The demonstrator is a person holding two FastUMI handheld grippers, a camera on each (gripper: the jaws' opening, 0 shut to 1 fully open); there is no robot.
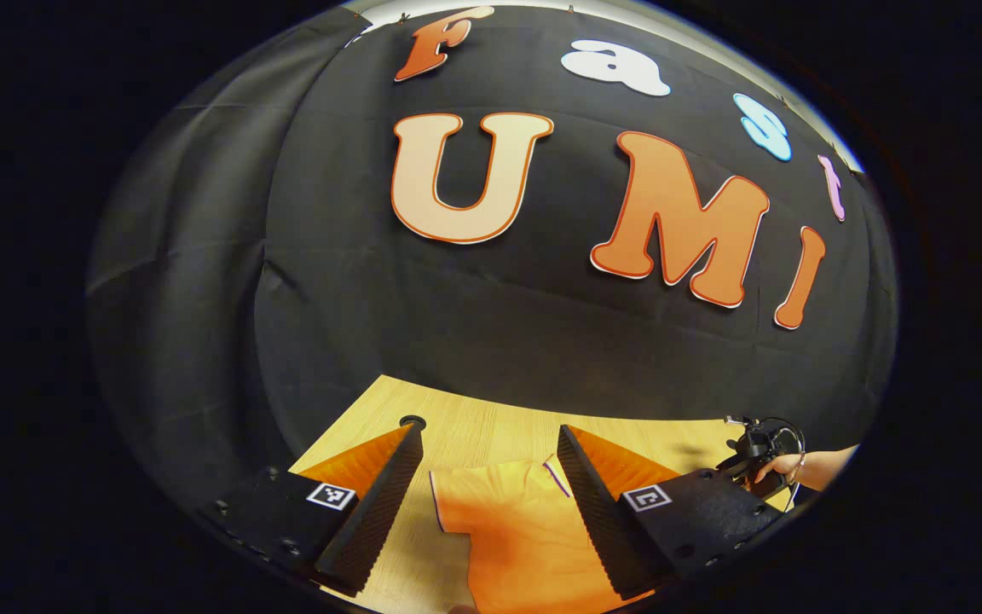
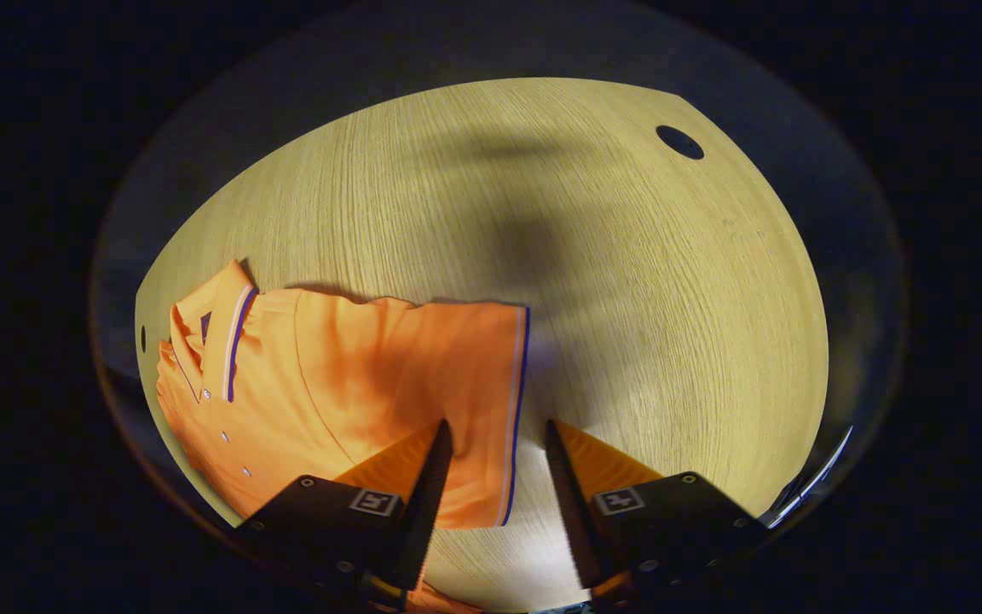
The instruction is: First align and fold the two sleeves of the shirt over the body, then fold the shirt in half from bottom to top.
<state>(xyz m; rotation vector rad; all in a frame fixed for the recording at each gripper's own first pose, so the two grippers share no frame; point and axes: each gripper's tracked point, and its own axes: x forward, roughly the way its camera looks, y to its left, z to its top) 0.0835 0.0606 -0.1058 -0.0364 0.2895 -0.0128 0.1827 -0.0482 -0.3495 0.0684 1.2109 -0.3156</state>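
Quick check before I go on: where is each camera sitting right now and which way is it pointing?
Left gripper view: rides the left tool, facing across the table at the booth wall; the other tool in a hand shows right.
Right gripper view: rides the right tool, looking down at the sleeve.
Shared: orange polo shirt, table.

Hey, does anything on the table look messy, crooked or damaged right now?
Nothing stands out. The orange shirt lies flat on the wooden table with a sleeve spread out, not yet folded. Both grippers are open above it.
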